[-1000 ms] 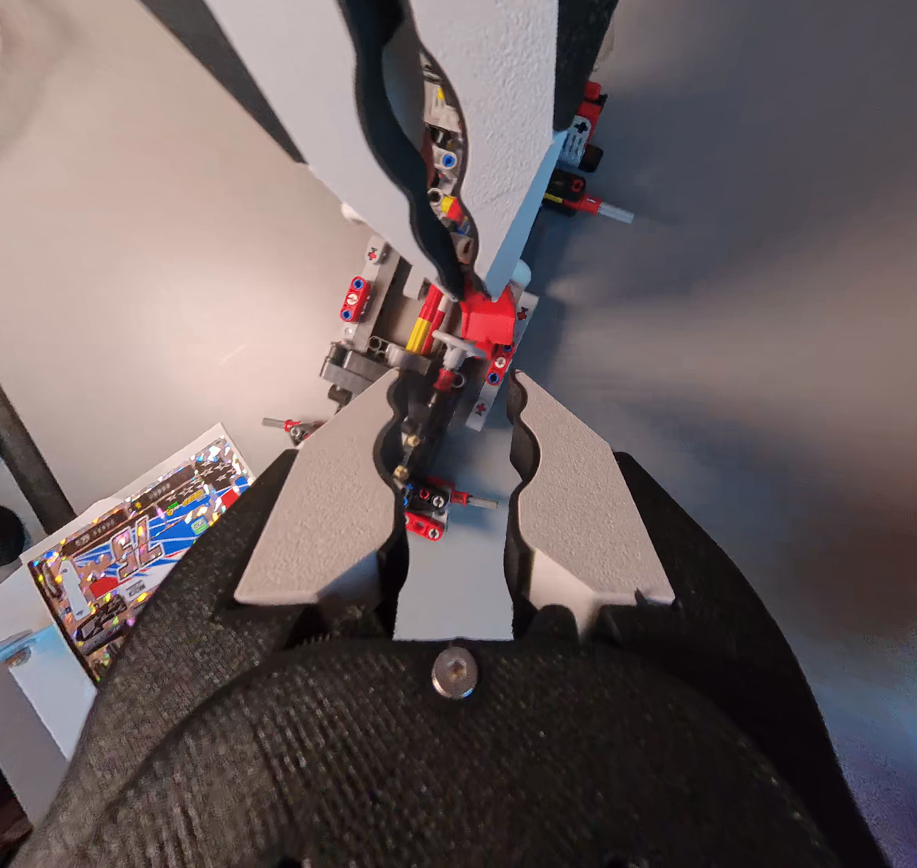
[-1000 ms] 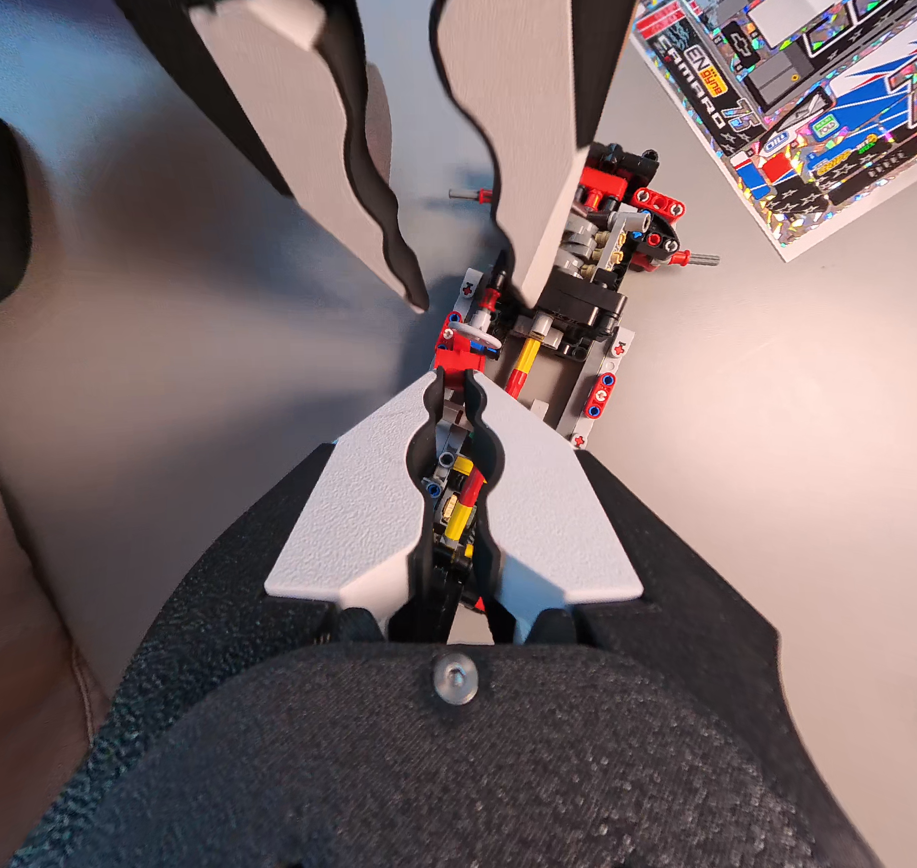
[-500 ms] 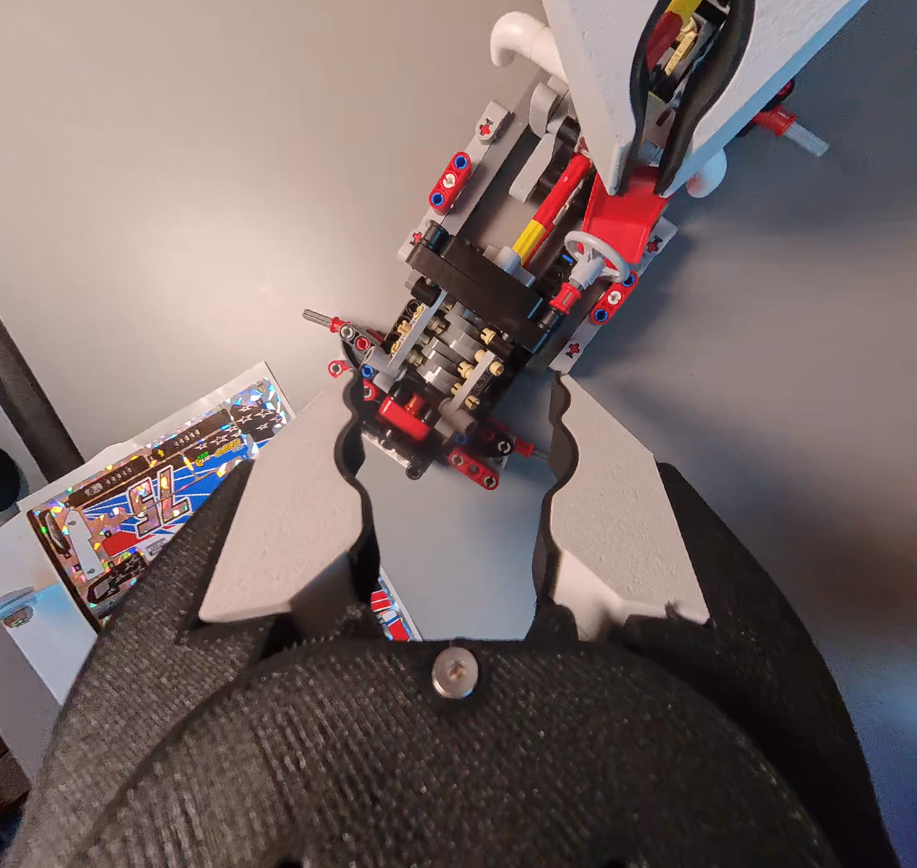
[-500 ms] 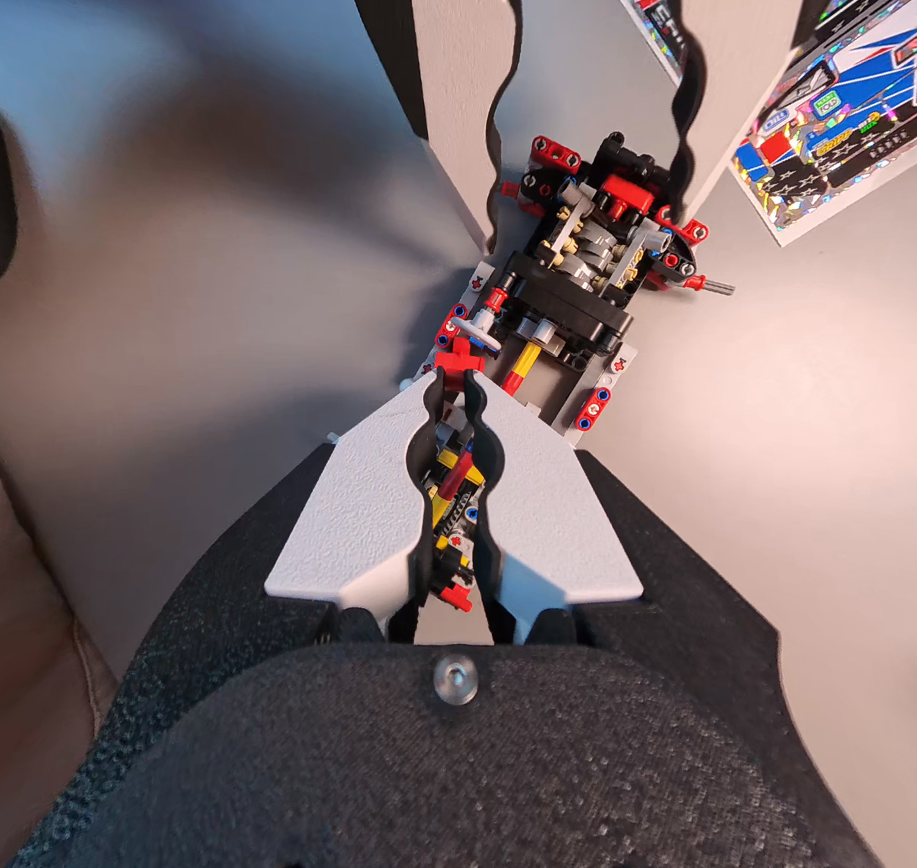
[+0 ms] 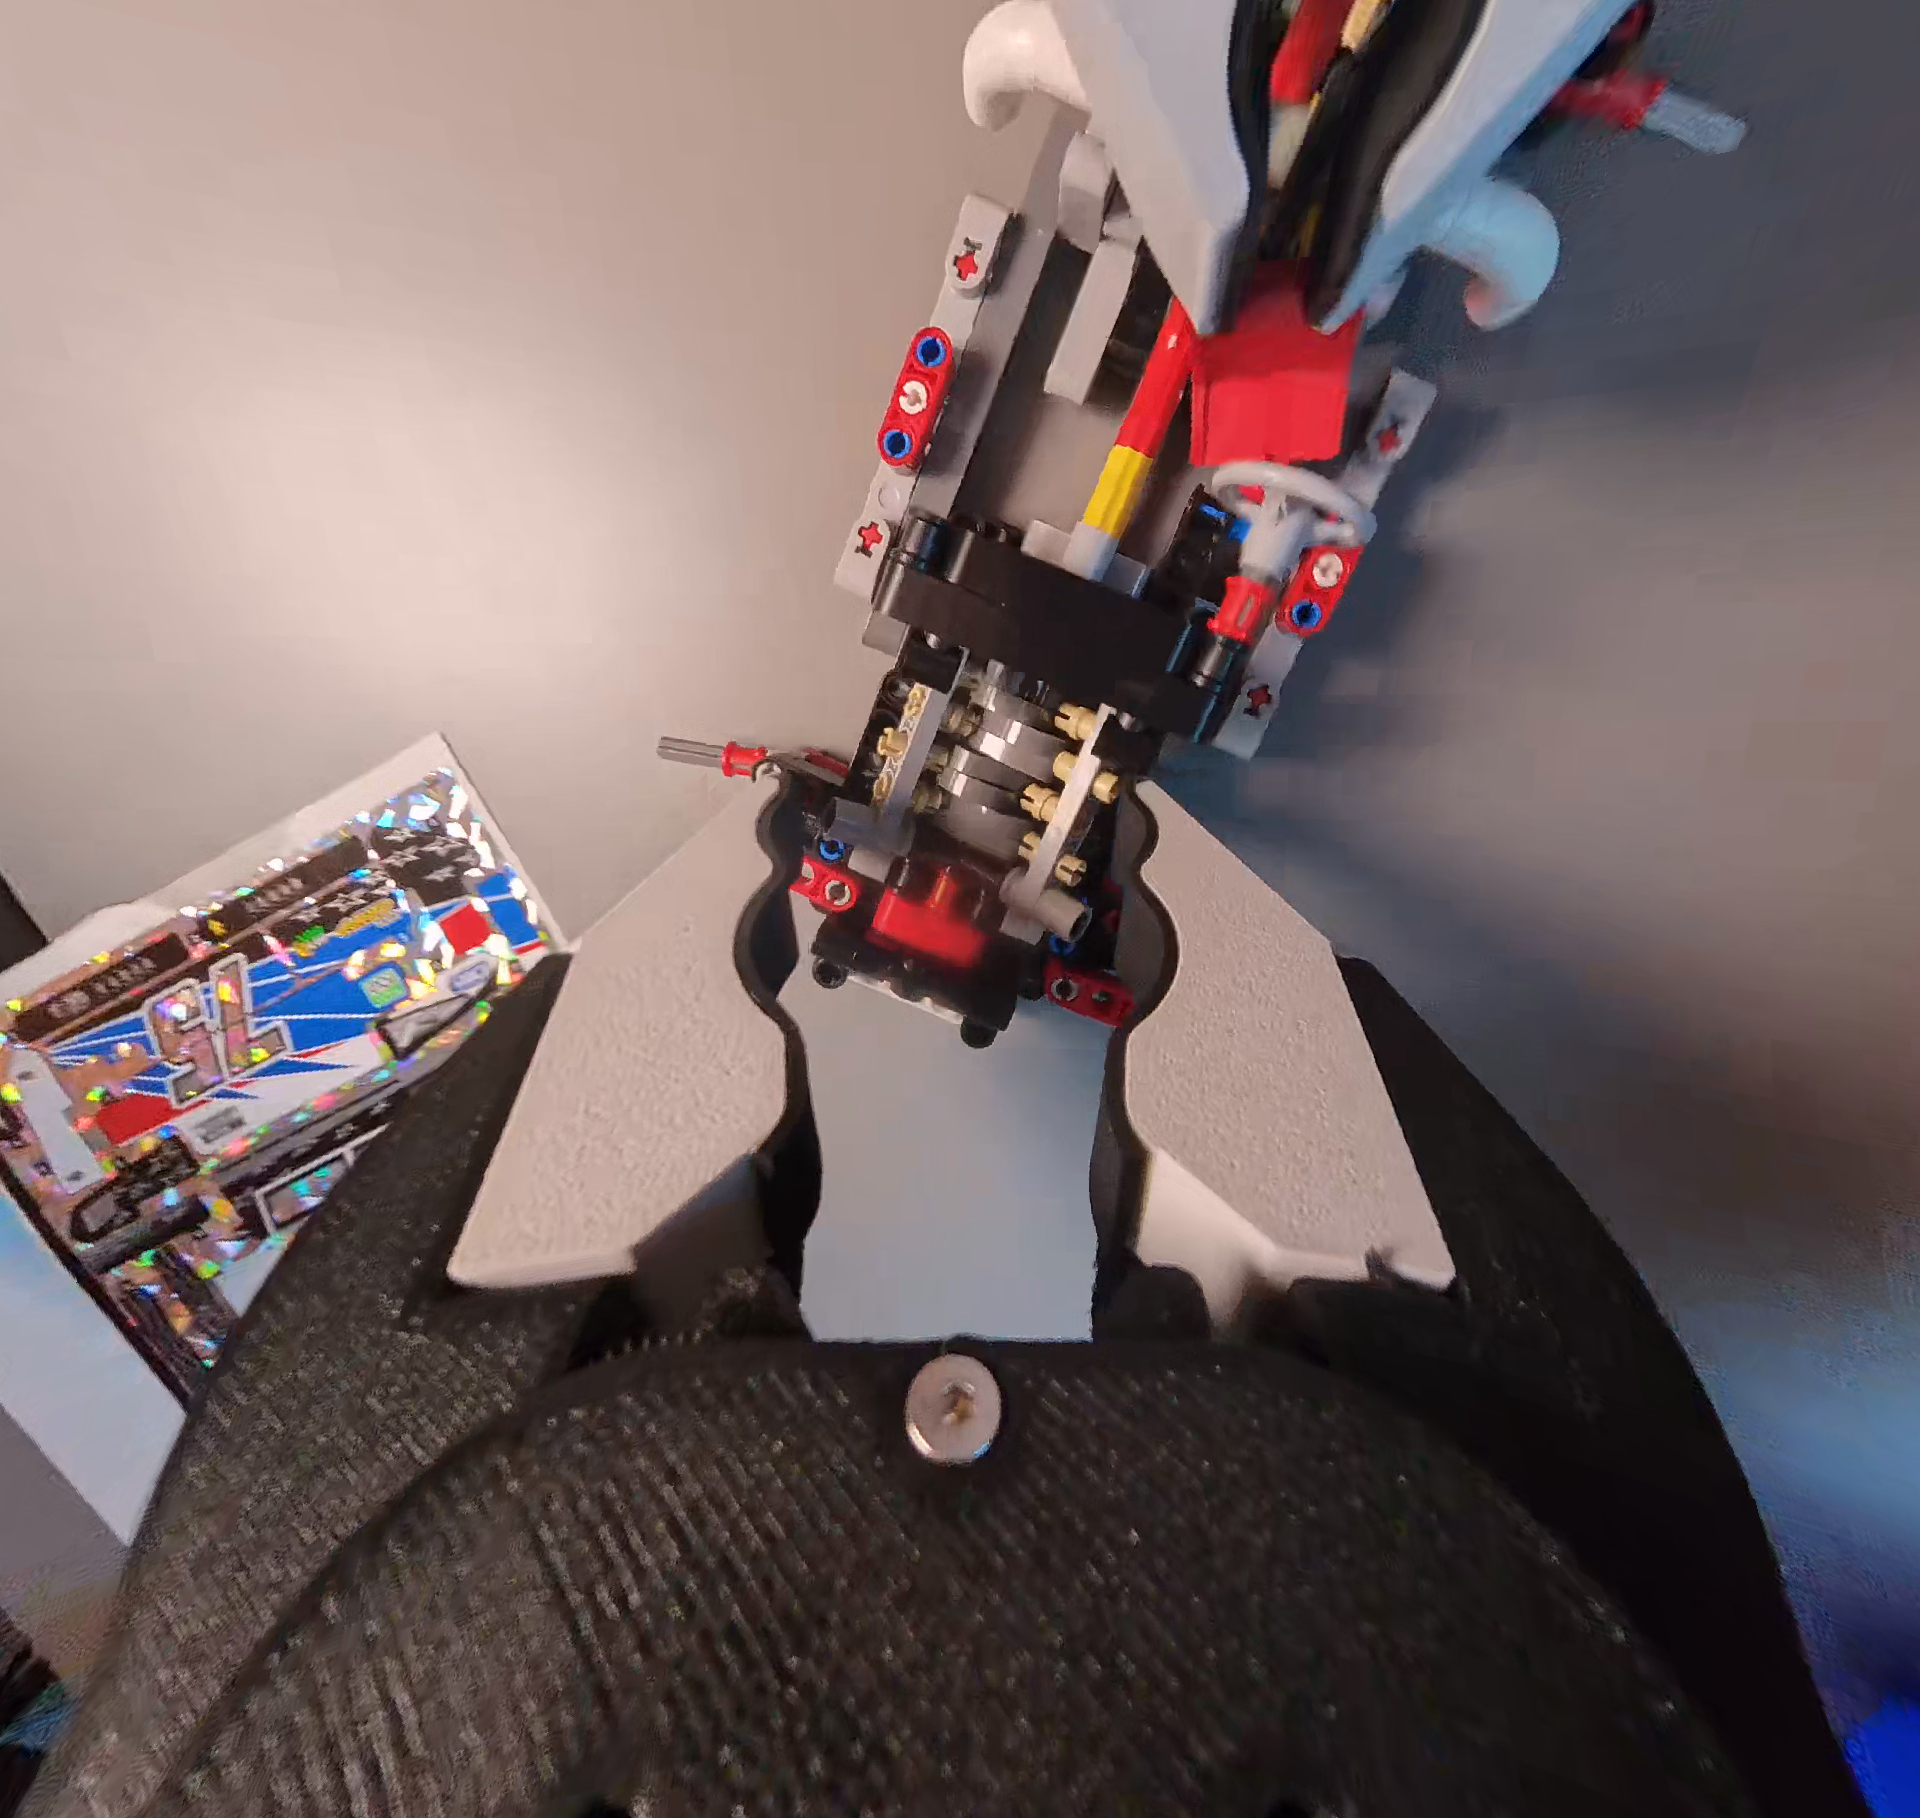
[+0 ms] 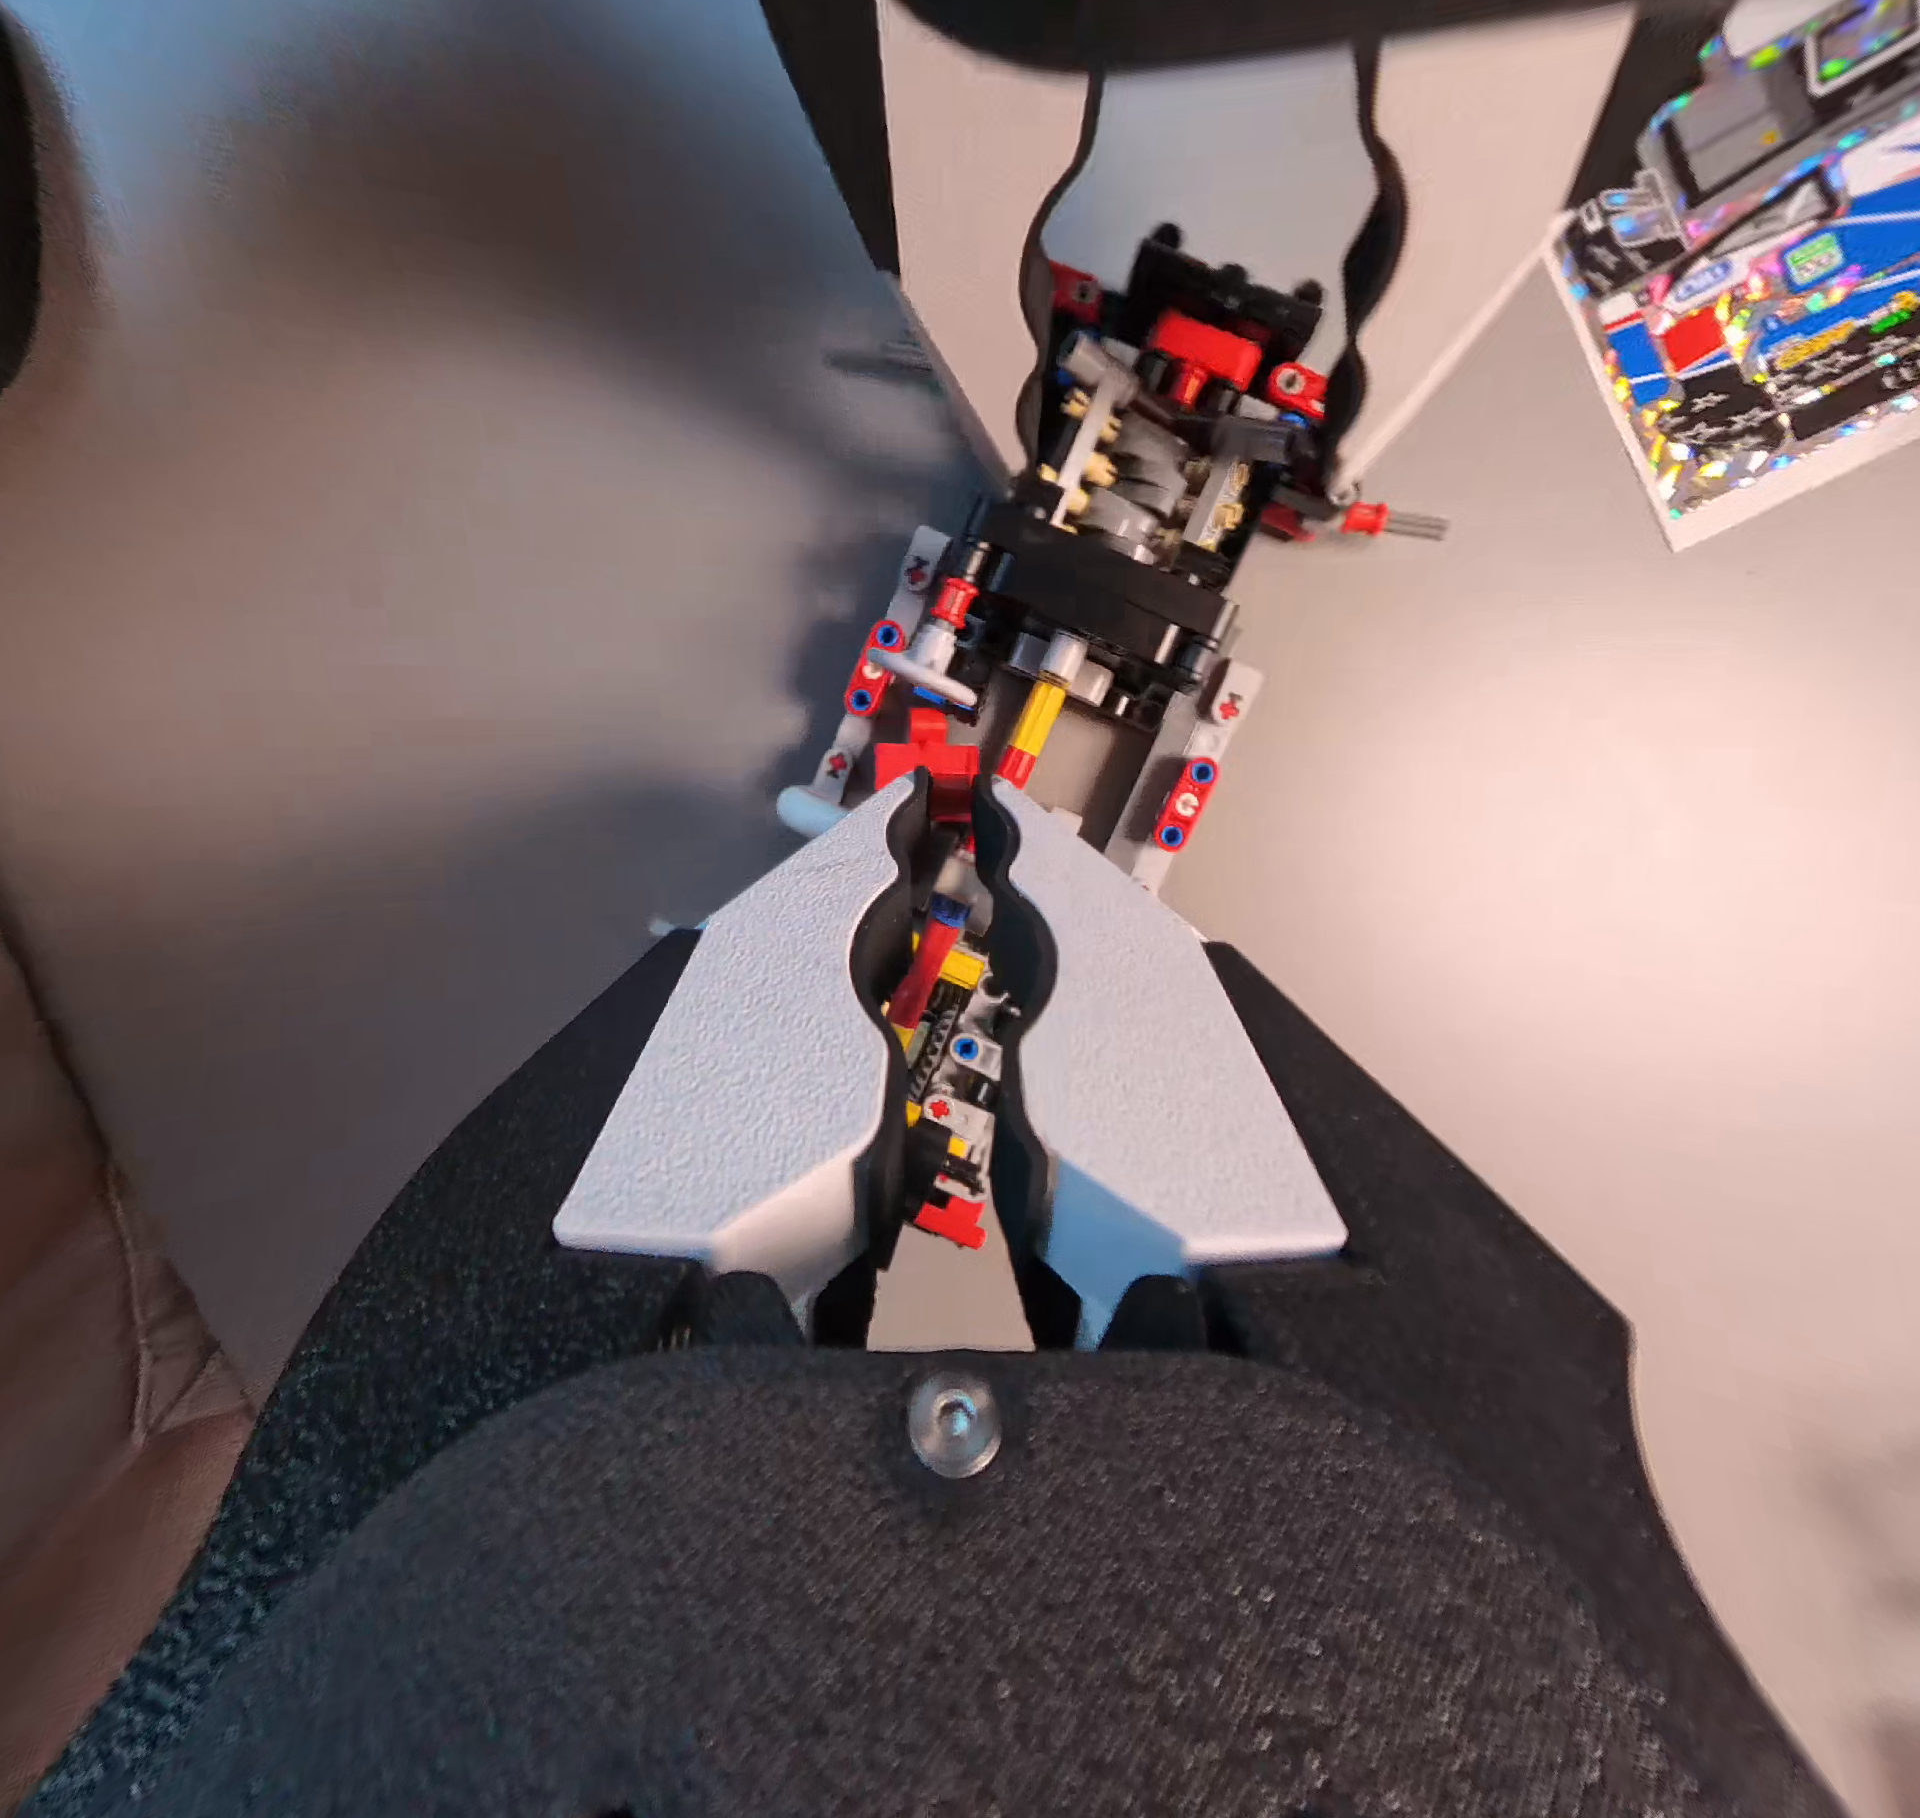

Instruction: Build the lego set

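Your right tongs (image 6: 951, 812) are clamped on the rear end of the lego chassis (image 5: 1049, 615), fingers nearly together with the red and yellow parts pinched between them. Your left tongs (image 5: 951, 833) are spread wide, one finger on either side of the engine end of the chassis; can't tell if the pads touch it. The chassis sits between the two tongs, above the grey desk (image 5: 416, 314); can't tell whether it rests on the desk or is lifted. Steering wheel (image 5: 1294, 506) is by the red seat (image 5: 1268, 397). Holographic sticker sheet (image 5: 239, 1020) lies on the desk, off to the left tongs' side, apart from the chassis
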Demonstrator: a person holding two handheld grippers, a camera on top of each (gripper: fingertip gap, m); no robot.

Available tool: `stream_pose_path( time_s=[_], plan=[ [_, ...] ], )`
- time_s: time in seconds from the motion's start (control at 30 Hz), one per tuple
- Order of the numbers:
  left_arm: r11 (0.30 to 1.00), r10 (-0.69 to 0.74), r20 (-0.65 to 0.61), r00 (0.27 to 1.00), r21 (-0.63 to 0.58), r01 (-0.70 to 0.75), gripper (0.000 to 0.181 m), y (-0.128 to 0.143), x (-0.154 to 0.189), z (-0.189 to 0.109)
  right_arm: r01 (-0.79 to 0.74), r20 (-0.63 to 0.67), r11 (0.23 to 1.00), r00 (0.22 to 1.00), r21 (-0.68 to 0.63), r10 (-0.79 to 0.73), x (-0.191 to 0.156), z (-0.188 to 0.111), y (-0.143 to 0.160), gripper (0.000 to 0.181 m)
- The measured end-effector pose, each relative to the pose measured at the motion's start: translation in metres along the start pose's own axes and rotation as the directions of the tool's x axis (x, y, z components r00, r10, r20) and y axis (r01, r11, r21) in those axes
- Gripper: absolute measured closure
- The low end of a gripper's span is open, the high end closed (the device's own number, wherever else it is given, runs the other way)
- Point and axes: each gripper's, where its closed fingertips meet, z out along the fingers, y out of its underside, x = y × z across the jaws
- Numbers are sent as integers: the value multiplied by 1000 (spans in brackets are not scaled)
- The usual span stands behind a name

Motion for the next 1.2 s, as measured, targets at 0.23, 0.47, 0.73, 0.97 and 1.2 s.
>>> stream_pose_path(
  time_s=[0.23, 0.47, 0.73, 0.97, 1.2],
  plan=[
    [970, -241, 104, 965, 48, 237, 126, -5, 66, -6, 246, 132, 968, 962, -50, -237, -46, -11, 15, 176],
    [874, -474, 117, 873, 180, 451, 126, -24, 122, -8, 394, 181, 918, 907, -45, -380, -90, -22, 31, 176],
    [878, -406, 105, 908, 322, 356, 117, -50, 137, -30, 398, 213, 901, 908, -170, -361, -119, -36, 30, 176],
    [943, -283, 31, 959, 193, 272, 106, -45, 135, 10, 306, 175, 925, 947, -226, -271, -127, -32, 32, 176],
    [876, -445, 51, 894, 233, 422, 120, -39, 139, 20, 230, 80, 955, 973, -189, -218, -110, -12, 42, 176]
  ],
)
